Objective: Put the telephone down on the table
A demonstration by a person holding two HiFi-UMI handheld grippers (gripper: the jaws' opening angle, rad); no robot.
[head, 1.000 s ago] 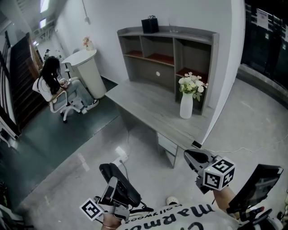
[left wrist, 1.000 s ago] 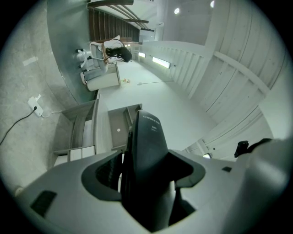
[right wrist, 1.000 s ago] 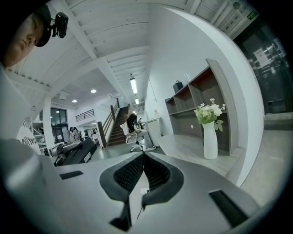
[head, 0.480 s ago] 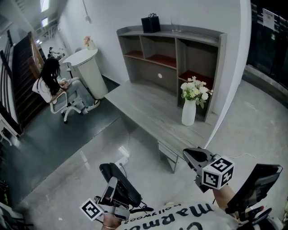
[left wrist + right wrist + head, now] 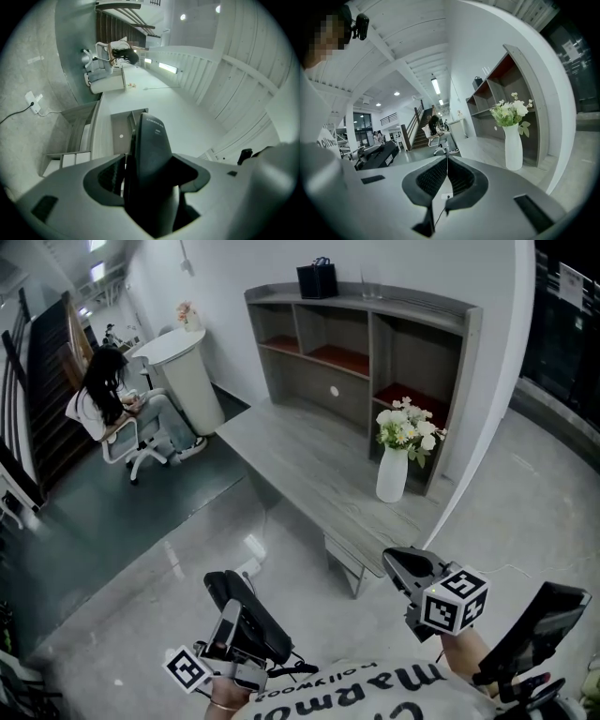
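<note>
item 1, telephone [image 5: 247,613]: black handset, clamped between the 2 jaws of the left gripper [image 5: 232,641]. the jaws stand fairly wide apart, and their pads press on the handset's 2 flat sides. in the left gripper view its narrow end juts out past the jaw tips. it is in the air above the glossy grey floor [image 5: 141,587], low and left in the head view, well apart from the table and not on it.

item 2, right gripper [image 5: 397,564]: jaws brought together, pads meeting along a thin line, nothing between them. it hangs near the table's near corner, with its marker cube on top. its tips point toward the table.

item 3, table [image 5: 309,460]: long grey desk running from the near corner back to the wall, with 1 drawer [image 5: 343,549] under its near end. most of the top is bare.

item 4, vase [image 5: 391,474]: tall, white and upright, holding white flowers. it stands on the table's right side, just in front of the shelf unit.

item 5, shelf unit [image 5: 375,343]: grey, standing on the table's far edge, with open compartments that have red-brown floors. 1 black bag [image 5: 317,279] sits on its top.

item 6, surroundings: a white round counter [image 5: 183,381] stands beyond the table's left end. 1 person [image 5: 103,399] sits on a white chair beside it. a white socket block [image 5: 249,568] with a cord lies on the floor.
</note>
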